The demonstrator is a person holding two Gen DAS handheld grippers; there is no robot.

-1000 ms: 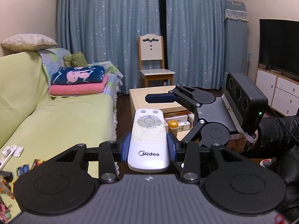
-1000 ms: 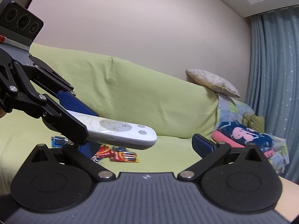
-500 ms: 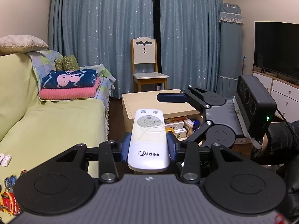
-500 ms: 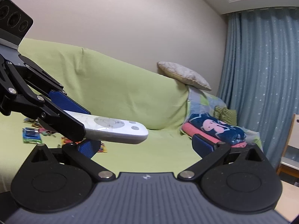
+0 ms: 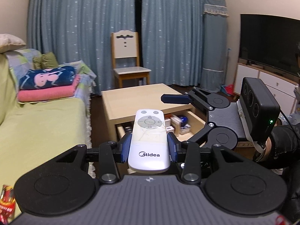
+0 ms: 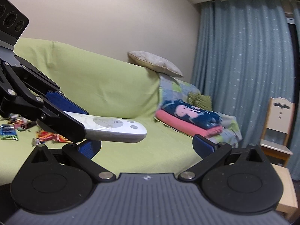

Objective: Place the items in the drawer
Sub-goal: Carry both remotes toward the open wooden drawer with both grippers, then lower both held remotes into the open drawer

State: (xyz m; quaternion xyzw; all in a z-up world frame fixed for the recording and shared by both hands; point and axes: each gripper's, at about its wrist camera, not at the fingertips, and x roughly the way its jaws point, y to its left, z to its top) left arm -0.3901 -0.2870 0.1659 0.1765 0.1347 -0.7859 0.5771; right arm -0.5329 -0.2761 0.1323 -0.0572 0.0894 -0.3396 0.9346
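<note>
Left gripper (image 5: 149, 148) has its blue pads pressed against the two long sides of a white remote (image 5: 149, 140), gripping it near the branded end so the button end juts forward. That long axis points at the open drawer (image 5: 195, 120) of the pale wooden coffee table (image 5: 131, 99), which lies ahead of and below the remote, already holding small boxes. Being the one holding the remote, the left hand is better placed to lower it in. Right gripper (image 6: 147, 143) is spread wide and holds nothing; it sits just beside the drawer's right corner. The remote is smooth, hard, glossy plastic with rounded ends, liable to slip; the table is matte wood grain, the sofa (image 5: 37, 127) beside it soft green cloth.
</note>
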